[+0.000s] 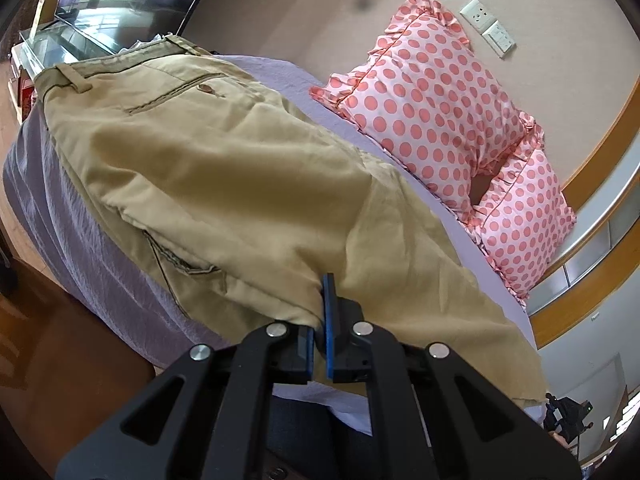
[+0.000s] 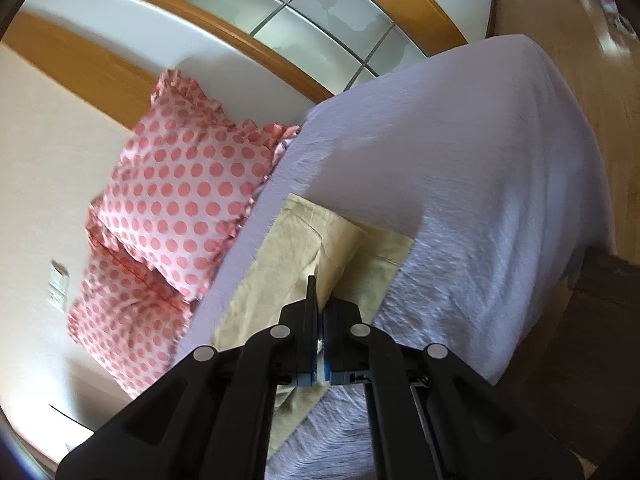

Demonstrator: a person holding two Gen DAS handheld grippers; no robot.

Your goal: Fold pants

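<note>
Tan khaki pants (image 1: 224, 176) lie on the lilac bed sheet (image 1: 68, 240), waistband and back pocket at the far left. My left gripper (image 1: 324, 300) is shut on a fold of the pants near the seat, cloth draped over its left finger. In the right wrist view the pant legs (image 2: 296, 256) lie on the sheet (image 2: 460, 184), hems towards the far end. My right gripper (image 2: 319, 300) is shut on the edge of the pant leg fabric and lifts it slightly.
Two pink polka-dot pillows (image 1: 432, 108) (image 2: 180, 208) lean against the beige wall at the bed's head. A TV on a glass stand (image 1: 104, 4) stands past the bed's left end. A wood-framed mirror (image 2: 304, 8) and wooden floor (image 2: 600, 60) surround the bed.
</note>
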